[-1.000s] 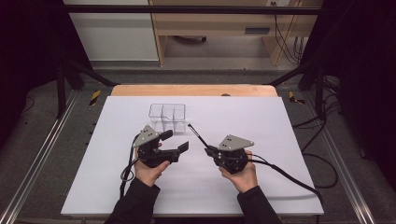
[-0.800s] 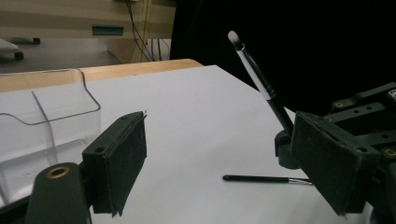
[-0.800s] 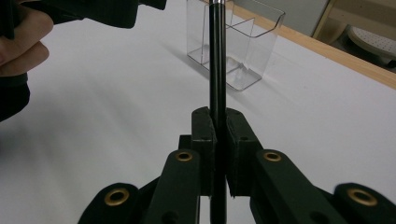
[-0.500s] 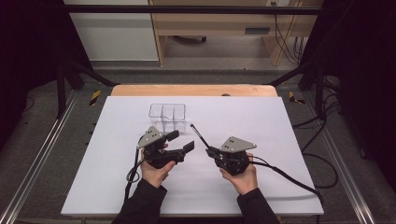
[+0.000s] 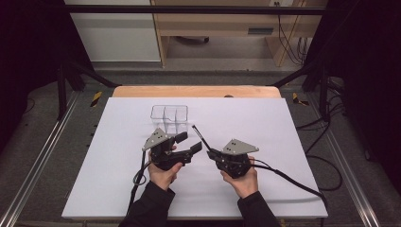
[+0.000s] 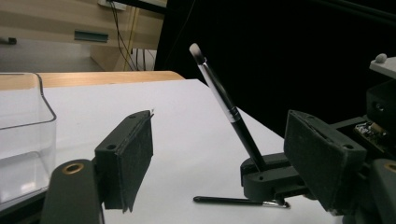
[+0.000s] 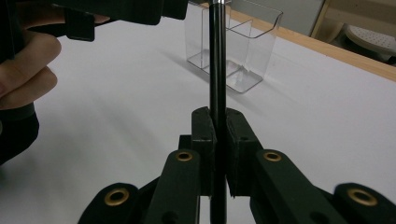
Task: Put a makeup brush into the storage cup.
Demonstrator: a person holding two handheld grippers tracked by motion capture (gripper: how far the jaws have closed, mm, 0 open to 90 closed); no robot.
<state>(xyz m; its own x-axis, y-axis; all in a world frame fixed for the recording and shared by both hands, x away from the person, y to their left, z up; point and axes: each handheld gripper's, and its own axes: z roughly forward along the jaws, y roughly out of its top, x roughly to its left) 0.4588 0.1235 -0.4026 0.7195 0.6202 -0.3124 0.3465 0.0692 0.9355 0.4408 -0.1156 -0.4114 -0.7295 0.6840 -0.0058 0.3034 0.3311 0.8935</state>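
R gripper (image 5: 211,152) is clamped fully on a makeup brush (image 5: 199,135), low on the black handle, bristle tip angled up and fwd toward the clear organizer (image 5: 169,118). L gripper (image 5: 188,144) is held wide open just beside it, nothing gripped, pads (image 6: 135,158) either side of the brush in the left gripper view. A 2nd thin brush (image 6: 240,201) is seen flat on the white table (image 5: 283,123) near the R gripper. Brush is judged light, stiff, smooth handle, prob slippery; best taken mid-handle below the ferrule, not at the soft tip. Organizer stands farther back, apart from both.

clear box (image 5: 169,117) on table (image 5: 283,123), brush (image 5: 200,136) just right
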